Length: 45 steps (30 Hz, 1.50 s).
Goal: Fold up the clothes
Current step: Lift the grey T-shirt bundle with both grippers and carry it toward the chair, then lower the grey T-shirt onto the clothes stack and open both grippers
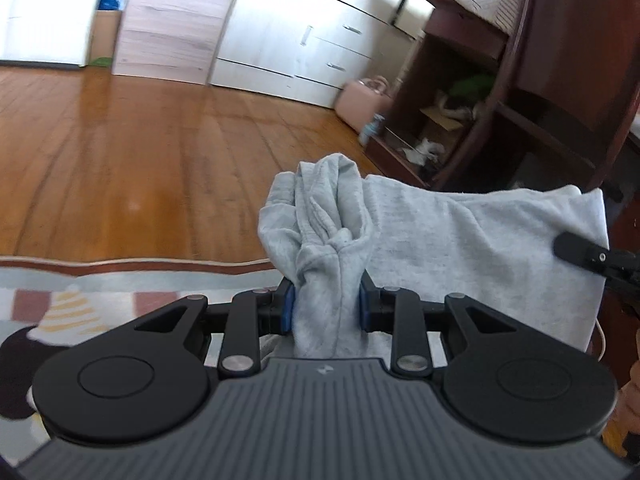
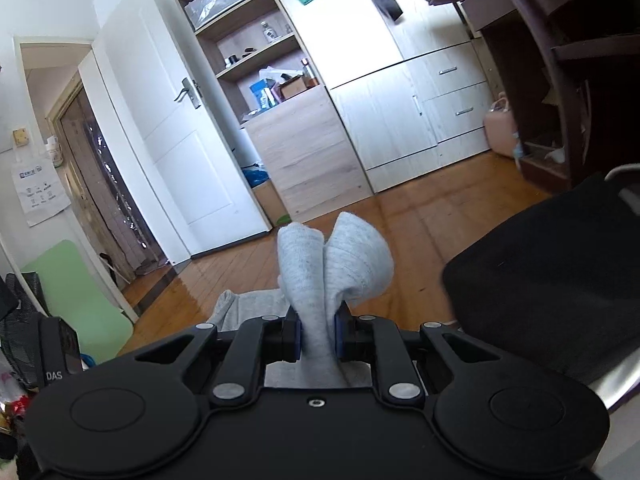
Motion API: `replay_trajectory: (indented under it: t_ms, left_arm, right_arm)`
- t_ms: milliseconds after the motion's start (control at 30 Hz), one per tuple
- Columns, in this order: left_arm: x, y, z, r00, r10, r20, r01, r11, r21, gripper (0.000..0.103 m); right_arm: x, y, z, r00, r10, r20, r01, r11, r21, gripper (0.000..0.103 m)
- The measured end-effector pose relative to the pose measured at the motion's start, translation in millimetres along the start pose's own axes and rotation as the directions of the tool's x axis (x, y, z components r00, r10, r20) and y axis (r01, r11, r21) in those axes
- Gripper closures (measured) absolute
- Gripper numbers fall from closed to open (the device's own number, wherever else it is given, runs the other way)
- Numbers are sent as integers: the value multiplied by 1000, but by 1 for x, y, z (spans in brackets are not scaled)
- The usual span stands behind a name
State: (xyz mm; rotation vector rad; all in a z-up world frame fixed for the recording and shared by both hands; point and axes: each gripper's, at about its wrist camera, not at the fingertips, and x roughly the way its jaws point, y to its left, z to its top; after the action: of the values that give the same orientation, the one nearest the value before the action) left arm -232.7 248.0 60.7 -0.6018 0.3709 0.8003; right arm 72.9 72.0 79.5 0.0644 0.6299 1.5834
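A light grey garment (image 1: 460, 232) hangs stretched in the air between both grippers. My left gripper (image 1: 326, 304) is shut on a bunched corner of it, the cloth puffing up above the blue pads. The sheet runs rightward to the other gripper's black finger (image 1: 580, 252) at the frame's right edge. In the right wrist view my right gripper (image 2: 318, 338) is shut on another bunched part of the grey garment (image 2: 340, 260), which bulges above the pads; more of the cloth (image 2: 256, 308) trails down to the left.
A wooden floor (image 1: 140, 152) lies below, with a patterned rug (image 1: 80, 304) near me. A dark wooden shelf unit (image 1: 520, 112) stands at right, white drawers (image 2: 400, 120) behind, a black chair (image 2: 560, 280) close on the right, and a white door (image 2: 180, 140) on the left.
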Motion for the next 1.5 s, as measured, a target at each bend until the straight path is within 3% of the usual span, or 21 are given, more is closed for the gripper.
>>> replay_trajectory:
  t_ms: [333, 467, 567, 667, 733, 800, 833, 900, 933, 1033, 1133, 1167, 1233, 1333, 1500]
  left_arm:
    - [85, -84, 64, 987, -146, -75, 151, 986, 67, 75]
    - [131, -108, 49, 980, -140, -141, 151, 986, 66, 76]
    - [165, -125, 37, 972, -136, -191, 150, 986, 65, 75]
    - [191, -131, 24, 967, -132, -217, 146, 988, 53, 73]
    - [194, -119, 19, 967, -157, -200, 164, 986, 23, 71]
    - [193, -108, 20, 960, -192, -205, 196, 981, -2, 68]
    - [193, -102, 20, 955, -210, -211, 212, 977, -15, 66]
    - [194, -92, 21, 943, -252, -216, 246, 968, -56, 64]
    - [195, -86, 20, 938, -273, -214, 261, 962, -83, 63]
    - [198, -78, 18, 931, -305, -203, 283, 950, -129, 62]
    - [193, -70, 16, 931, -318, -180, 290, 942, -168, 61]
    - [189, -67, 16, 933, -318, -166, 287, 940, -184, 61]
    - [177, -59, 16, 945, -302, -123, 273, 939, -207, 58]
    - [162, -52, 18, 965, -252, -79, 234, 955, -182, 55]
    - [156, -50, 20, 955, -290, -64, 277, 946, -168, 52]
  right_arm:
    - [-20, -82, 93, 991, -124, 44, 127, 990, -54, 85]
    - [-13, -128, 126, 975, -218, 42, 220, 975, -44, 85]
    - [8, -166, 124, 935, -351, 40, 353, 935, -44, 78]
    - [37, -207, 103, 890, -454, -29, 454, 891, -16, 72]
    - [19, -218, 90, 865, -501, 25, 497, 863, 94, 72]
    - [-4, -227, 77, 831, -550, 85, 523, 825, 215, 63]
    - [-15, -232, 71, 811, -575, 112, 530, 802, 276, 50]
    - [-37, -241, 58, 764, -626, 158, 532, 749, 394, 46]
    - [-48, -243, 49, 778, -607, 164, 490, 749, 446, 45]
    - [-68, -245, 15, 849, -508, 149, 350, 749, 562, 41]
    - [-58, -240, -15, 912, -396, 103, 259, 753, 605, 41]
    - [-53, -237, -21, 923, -370, 105, 234, 756, 612, 41]
    - [-47, -232, -30, 932, -339, 127, 195, 764, 615, 41]
    - [-38, -225, -28, 924, -348, 160, 198, 792, 577, 41]
    - [-26, -235, -26, 918, -374, 130, 238, 784, 574, 39]
